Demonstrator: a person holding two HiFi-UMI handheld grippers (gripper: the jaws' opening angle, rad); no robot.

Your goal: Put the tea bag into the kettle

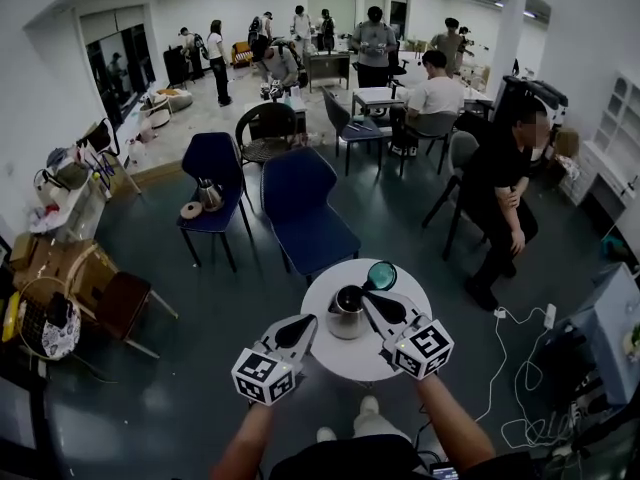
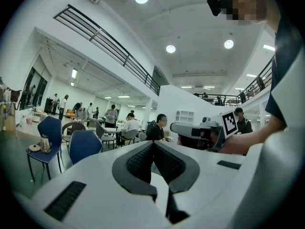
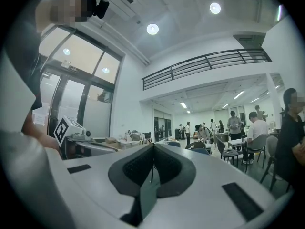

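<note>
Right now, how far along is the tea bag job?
Done: the kettle on the table looks open, the lid off its mouth. In hand: nothing I can make out; left gripper and right gripper are both shut above the table. Left: no tea bag shows in any view, so it must be found and dropped in.

Counting from my end: two grippers, left gripper [image 1: 297, 330] and right gripper [image 1: 385, 308], one kettle [image 1: 347, 313], one round table [image 1: 360, 360], two blue chairs [image 1: 305, 213].

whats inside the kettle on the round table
The kettle looks open at the top, and only a dark interior shows. Whether a tea bag lies in it cannot be seen, because the inside is in shadow.
</note>
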